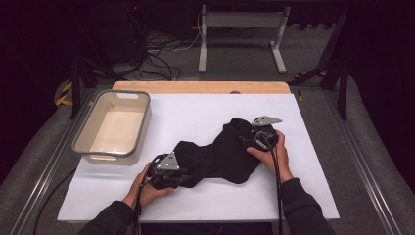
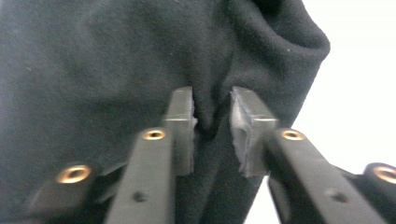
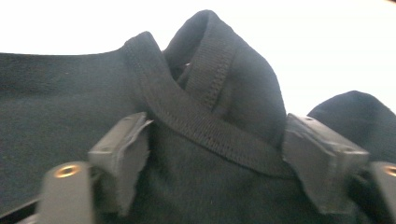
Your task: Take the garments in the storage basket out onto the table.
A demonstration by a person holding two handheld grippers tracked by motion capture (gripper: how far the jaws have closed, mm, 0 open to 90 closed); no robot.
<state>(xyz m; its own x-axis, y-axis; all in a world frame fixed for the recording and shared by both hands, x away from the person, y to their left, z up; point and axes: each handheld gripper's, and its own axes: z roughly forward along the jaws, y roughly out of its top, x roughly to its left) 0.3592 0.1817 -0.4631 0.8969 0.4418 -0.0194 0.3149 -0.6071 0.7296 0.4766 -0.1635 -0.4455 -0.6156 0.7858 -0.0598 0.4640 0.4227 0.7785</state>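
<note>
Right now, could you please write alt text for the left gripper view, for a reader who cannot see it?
Two black jaws of the left gripper pinch a small fold of black cloth between them. The white table shows at the right edge.

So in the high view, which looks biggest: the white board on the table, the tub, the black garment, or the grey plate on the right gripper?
Largest to smallest:
1. White board
2. Black garment and tub: they look about alike, so I won't rank them.
3. Grey plate on the right gripper
</note>
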